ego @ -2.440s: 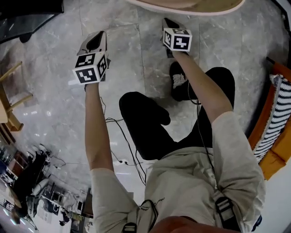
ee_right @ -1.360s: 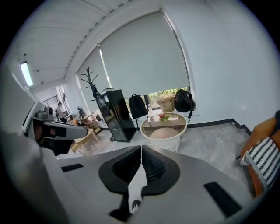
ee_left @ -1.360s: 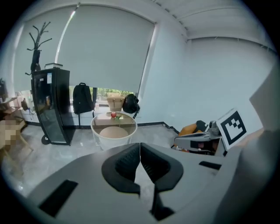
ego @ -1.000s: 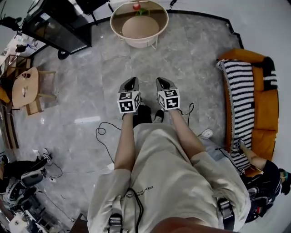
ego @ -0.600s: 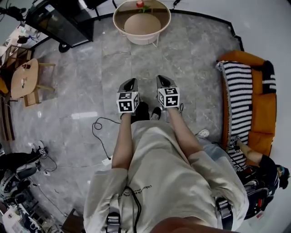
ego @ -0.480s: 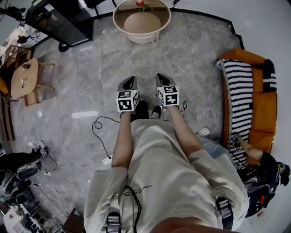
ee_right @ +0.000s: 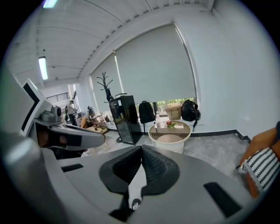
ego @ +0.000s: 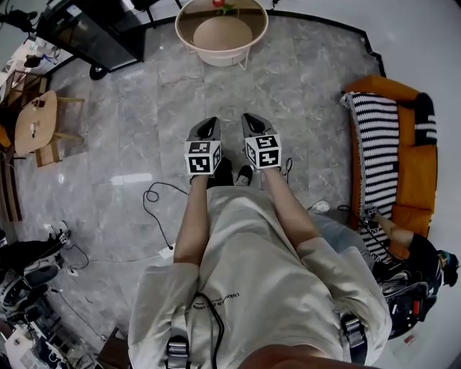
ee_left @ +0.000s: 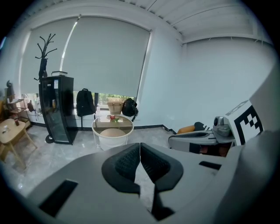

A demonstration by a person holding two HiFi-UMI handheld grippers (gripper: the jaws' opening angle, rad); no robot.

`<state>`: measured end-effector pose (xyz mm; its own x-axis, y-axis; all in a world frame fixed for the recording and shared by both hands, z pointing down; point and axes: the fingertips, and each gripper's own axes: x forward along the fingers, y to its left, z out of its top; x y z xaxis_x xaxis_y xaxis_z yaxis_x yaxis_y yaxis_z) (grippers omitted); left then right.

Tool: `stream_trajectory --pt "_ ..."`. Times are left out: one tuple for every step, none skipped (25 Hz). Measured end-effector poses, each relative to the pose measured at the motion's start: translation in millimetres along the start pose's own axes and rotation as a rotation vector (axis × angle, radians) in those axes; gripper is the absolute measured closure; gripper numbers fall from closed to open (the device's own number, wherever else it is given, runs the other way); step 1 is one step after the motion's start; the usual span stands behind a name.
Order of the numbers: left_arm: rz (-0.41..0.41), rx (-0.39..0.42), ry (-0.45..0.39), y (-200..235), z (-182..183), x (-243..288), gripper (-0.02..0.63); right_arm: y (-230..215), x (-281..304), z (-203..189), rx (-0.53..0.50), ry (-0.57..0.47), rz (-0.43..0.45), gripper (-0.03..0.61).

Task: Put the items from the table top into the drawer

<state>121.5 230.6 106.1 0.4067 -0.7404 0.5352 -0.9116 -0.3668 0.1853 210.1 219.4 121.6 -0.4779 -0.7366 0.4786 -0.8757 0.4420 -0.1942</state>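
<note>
Standing on the grey stone floor, the person holds both tools out in front, well apart from the furniture. At far left are a small wooden table (ego: 32, 122) and a black cabinet (ego: 94, 39).

The left gripper (ego: 207, 124) has its ribbed pads pressed together with nothing between them. Ahead, between the two tools, stands the round table (ego: 216, 61), basket-like with a glass top. On that top lie a small red item (ego: 217, 3) and something green touching it, too small to name. These seem to be the things to clear.

The red one looks like a fruit, so I judge it light, firm and smooth, and apt to roll. A hold across its widest part would suit it. Under the glass, the table's body holds a pale rounded mass (ego: 222, 32).

The right gripper (ego: 250, 119) is likewise closed and empty. At far right is an orange sofa (ego: 407, 209) with a striped blanket (ego: 378, 144). No drawer shows in any view.
</note>
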Motion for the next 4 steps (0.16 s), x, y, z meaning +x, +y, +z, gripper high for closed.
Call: stream_trajectory --pt "-0.001 0.002 -0.001 -2.8 -0.7 3.2 0.592 -3.7 -0.5 -1.3 0.0 -0.002 -0.001 0.545" --pt "-0.002 0.005 -0.001 -6.0 -1.3 6.7 0.592 -8.1 -1.1 -2.6 0.001 -0.004 -0.002 0.545" --pt "-0.004 0.008 -0.003 -9.5 -1.9 10.1 0.592 -12.8 -1.9 -3.7 0.003 -0.007 -0.004 0.545" --pt "-0.006 0.011 -0.004 -13.1 -2.3 13.6 0.592 -17.6 -2.6 -4.9 0.004 -0.009 -0.006 0.545"
